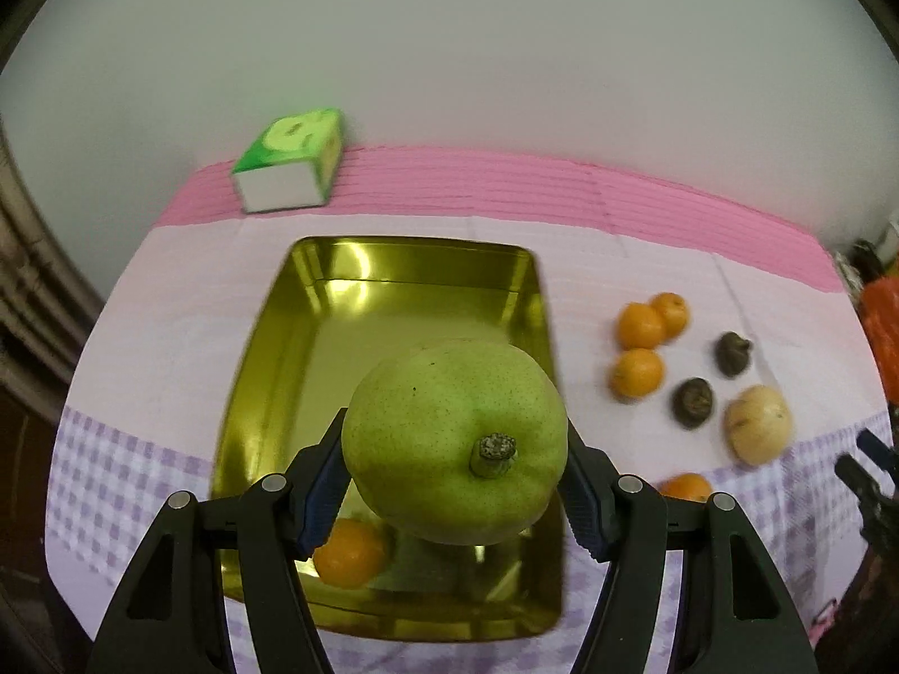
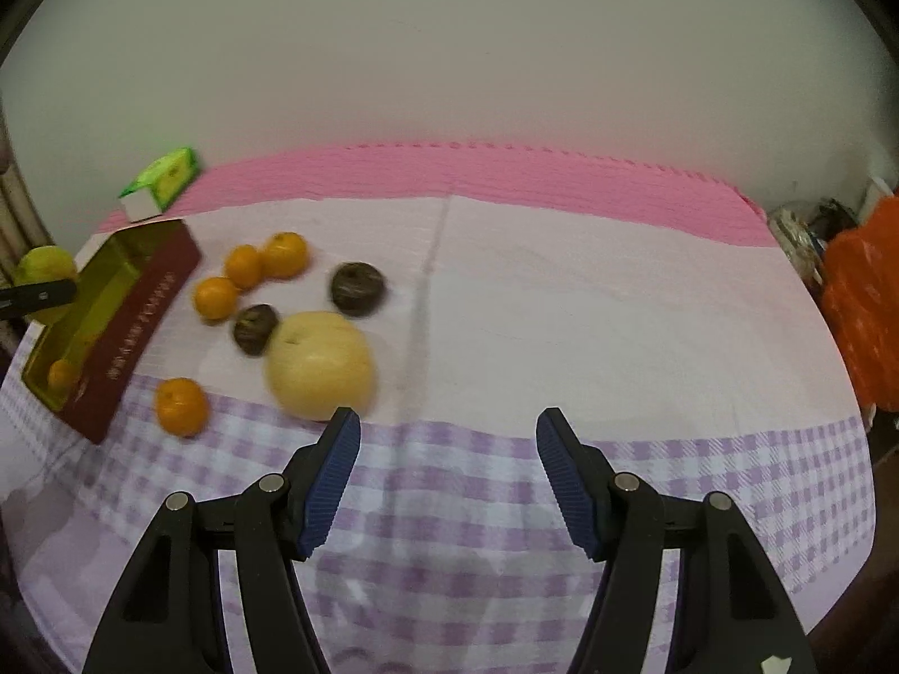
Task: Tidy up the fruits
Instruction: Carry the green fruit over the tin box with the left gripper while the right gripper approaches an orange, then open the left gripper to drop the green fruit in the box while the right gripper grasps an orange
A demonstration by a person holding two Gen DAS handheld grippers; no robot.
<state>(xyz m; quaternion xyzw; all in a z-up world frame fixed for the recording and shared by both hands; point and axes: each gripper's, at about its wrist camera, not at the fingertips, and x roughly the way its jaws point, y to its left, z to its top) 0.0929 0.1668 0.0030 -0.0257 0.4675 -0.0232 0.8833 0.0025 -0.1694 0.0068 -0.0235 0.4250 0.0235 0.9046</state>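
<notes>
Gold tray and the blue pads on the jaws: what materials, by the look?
Gold tray: likely thin sheet metal, polished gold inside with mirror-like glare and a reflected orange; the right wrist view shows a dark red printed outer wall.
Blue pads: probably rubber or soft plastic, matte, finely ribbed. Can't confirm by sight.

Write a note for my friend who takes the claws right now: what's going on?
Left claw: shut on the green pear, held above the gold tin.
Right claw: open, nothing in it, over the checked cloth.
Done: one orange is in the tin.
Left: set the pear in, then the four oranges, the yellow pear and two dark fruits on the cloth beside the tin.
The green box sits at the back.
</notes>
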